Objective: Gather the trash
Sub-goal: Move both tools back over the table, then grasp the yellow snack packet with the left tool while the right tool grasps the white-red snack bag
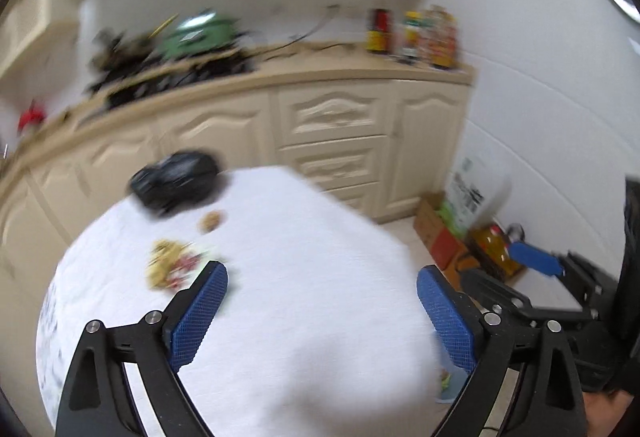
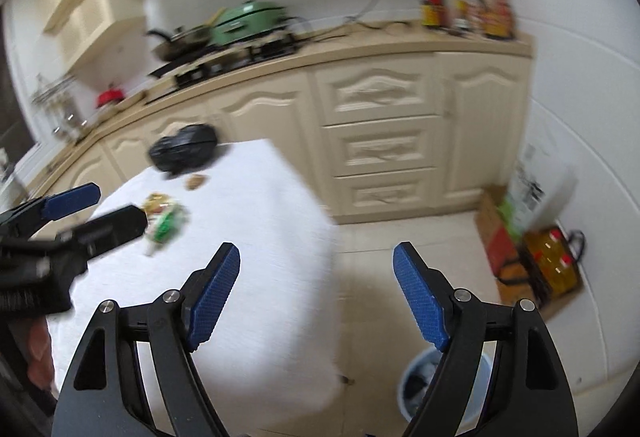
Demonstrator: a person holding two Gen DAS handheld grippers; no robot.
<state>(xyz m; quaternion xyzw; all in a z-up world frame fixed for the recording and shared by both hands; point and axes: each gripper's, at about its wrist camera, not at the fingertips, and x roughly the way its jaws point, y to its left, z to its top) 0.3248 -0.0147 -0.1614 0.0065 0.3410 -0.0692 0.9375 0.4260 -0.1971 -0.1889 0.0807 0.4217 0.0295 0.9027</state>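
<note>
A white-clothed table [image 1: 304, 277] holds a crumpled black bag [image 1: 176, 183] at its far edge, a small brown scrap [image 1: 212, 221] and a pile of yellow, red and green wrappers [image 1: 172, 265]. My left gripper [image 1: 322, 301] is open and empty above the table, its left pad beside the wrappers. My right gripper [image 2: 316, 289] is open and empty over the table's right edge and the floor. The bag [image 2: 184, 151], scrap [image 2: 196, 181] and wrappers [image 2: 164, 217] also show in the right wrist view, with the left gripper [image 2: 96, 213] near the wrappers. Both views are blurred.
A pale blue bin [image 2: 420, 385] with dark contents stands on the floor right of the table. Cream kitchen cabinets [image 2: 376, 133] run behind, with a stove, green pot [image 2: 248, 21] and bottles [image 2: 468, 5] on the counter. Boxes and oil bottles [image 2: 552, 265] sit by the right wall.
</note>
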